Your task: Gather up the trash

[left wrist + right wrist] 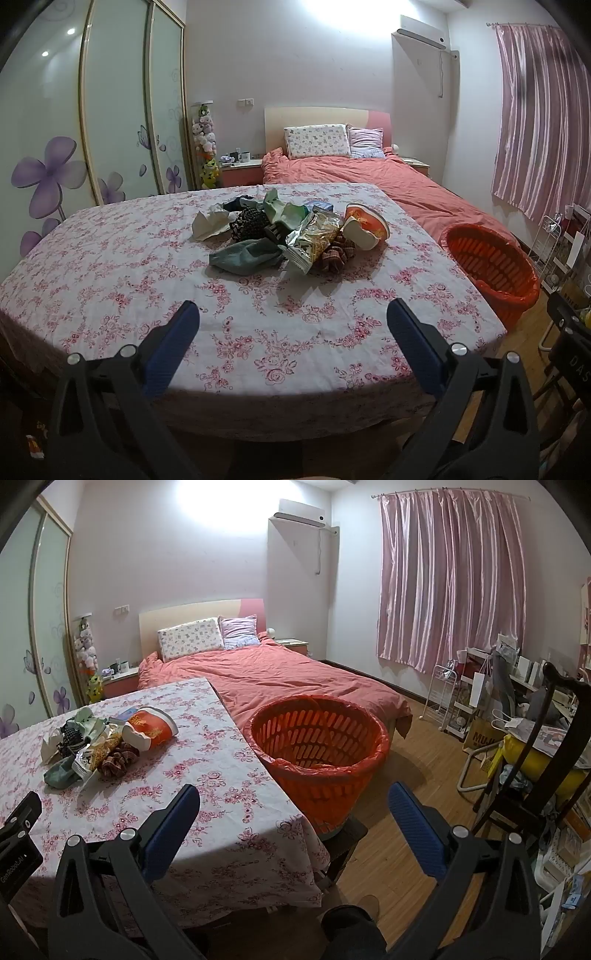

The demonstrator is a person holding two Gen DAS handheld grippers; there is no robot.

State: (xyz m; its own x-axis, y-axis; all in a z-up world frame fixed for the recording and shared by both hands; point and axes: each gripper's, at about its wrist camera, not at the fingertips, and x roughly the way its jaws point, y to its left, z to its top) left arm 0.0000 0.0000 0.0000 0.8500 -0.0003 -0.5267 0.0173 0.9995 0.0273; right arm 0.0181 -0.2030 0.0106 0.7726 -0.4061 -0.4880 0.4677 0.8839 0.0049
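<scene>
A pile of trash and small items lies mid-table on the floral tablecloth (pixel 147 258): a crumpled white tissue (pixel 208 223), a foil snack bag (pixel 314 236), an orange paper cup (pixel 367 225) on its side, a green wrapper (pixel 286 210), grey-green cloth (pixel 243 256) and a plaid scrunchie (pixel 336 256). The cup (pixel 151 727) and snack bag (pixel 94 755) also show in the right wrist view. An orange basket (pixel 317 753) lined with an orange bag stands right of the table. My left gripper (pixel 293 317) is open and empty, short of the pile. My right gripper (pixel 293 799) is open and empty, in front of the basket.
A bed with a salmon cover (pixel 280 675) lies behind the table and basket. A dark wooden chair (pixel 546 746), a white rack (pixel 443 698) and clutter stand at the right. A wardrobe with flower prints (pixel 55 173) is at the left. The left gripper's body (pixel 18 834) shows at the left edge.
</scene>
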